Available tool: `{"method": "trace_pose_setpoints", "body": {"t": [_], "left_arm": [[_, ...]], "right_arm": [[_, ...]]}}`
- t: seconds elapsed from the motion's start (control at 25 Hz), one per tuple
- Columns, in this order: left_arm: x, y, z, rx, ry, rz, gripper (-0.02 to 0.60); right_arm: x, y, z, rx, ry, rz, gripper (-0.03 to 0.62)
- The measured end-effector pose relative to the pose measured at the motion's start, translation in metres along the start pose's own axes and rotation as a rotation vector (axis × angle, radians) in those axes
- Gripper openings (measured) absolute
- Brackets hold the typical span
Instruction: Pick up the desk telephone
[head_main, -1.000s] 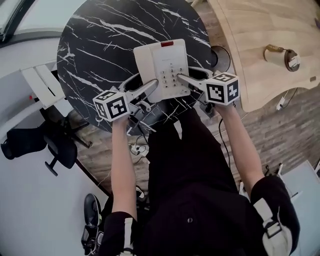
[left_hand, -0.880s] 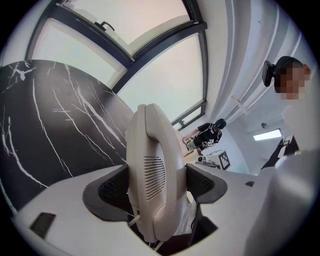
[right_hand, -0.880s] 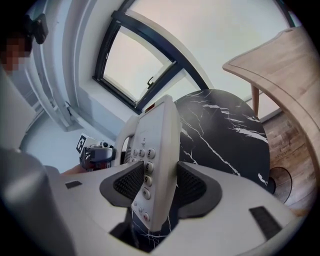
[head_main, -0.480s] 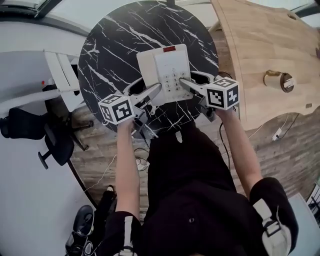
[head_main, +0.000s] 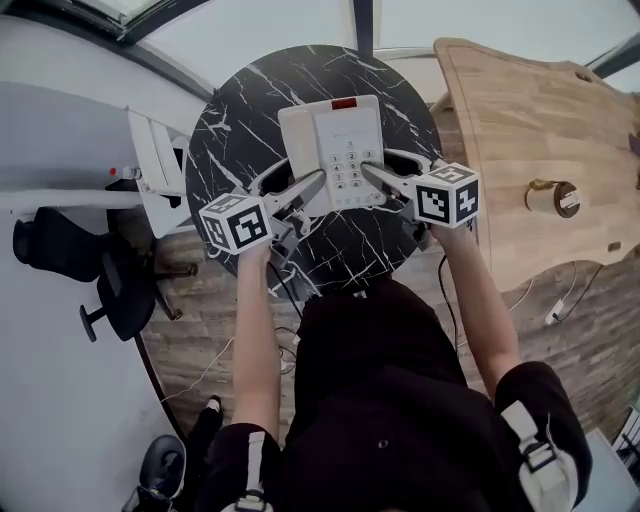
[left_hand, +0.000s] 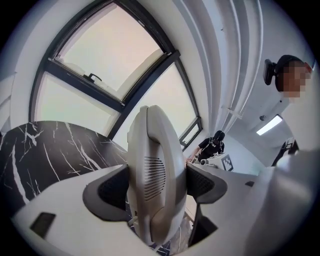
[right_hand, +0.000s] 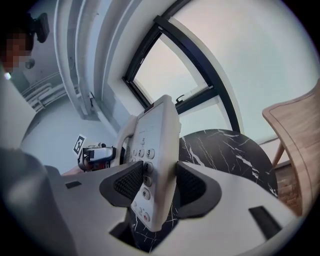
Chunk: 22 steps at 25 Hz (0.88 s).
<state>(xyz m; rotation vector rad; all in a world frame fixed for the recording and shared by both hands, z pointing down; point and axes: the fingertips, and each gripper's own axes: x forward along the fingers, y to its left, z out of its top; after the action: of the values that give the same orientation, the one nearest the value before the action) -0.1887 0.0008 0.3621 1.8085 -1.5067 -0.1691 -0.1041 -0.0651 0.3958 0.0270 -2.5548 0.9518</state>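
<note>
Now aloft: the white desk telephone (head_main: 335, 150) hangs above the round black marble table (head_main: 250, 110), carried by both grippers, where a second ago it lay flat on that top. In the head view the table has shrunk and slid lower in the frame beneath the phone, and more of the pale window band shows along the upper edge.

The left gripper (head_main: 305, 190) is clamped on the handset side of the phone; in the left gripper view its dark pads (left_hand: 112, 187) press on both faces of the handset (left_hand: 152, 175), which stands edge-on between them. The right gripper (head_main: 375, 178) is clamped on the keypad side; in the right gripper view its pads (right_hand: 192, 185) squeeze the body just beside the number keys (right_hand: 147, 167), as wide apart as a second ago. The marble top shows below the phone's lower edge there, with a gap between.

To the right of the marble table stands a pale wooden table (head_main: 530, 110) with a small round object (head_main: 553, 198) on it. To the left are a white frame (head_main: 155, 165) and a black office chair (head_main: 70, 255). Cables (head_main: 550, 305) trail over the wood-pattern floor. Nothing lies on the marble top under the phone. The person's two forearms and dark clothing fill the lower half of the head view.
</note>
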Motion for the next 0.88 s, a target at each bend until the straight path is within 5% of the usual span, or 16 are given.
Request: {"method": "trace_pose_setpoints", "body": {"t": [0.44, 0.88], "left_arm": [[-0.021, -0.034, 0.067, 0.127, -0.121, 0.014, 0.371], [-0.031, -0.058, 0.087, 0.191, -0.181, 0.020, 0.371]], "right_arm": [[-0.011, 0.036, 0.069, -0.125, -0.107, 0.036, 0.219], [-0.027, 0.055, 0.094, -0.202, -0.164, 0.043, 0.221]]}}
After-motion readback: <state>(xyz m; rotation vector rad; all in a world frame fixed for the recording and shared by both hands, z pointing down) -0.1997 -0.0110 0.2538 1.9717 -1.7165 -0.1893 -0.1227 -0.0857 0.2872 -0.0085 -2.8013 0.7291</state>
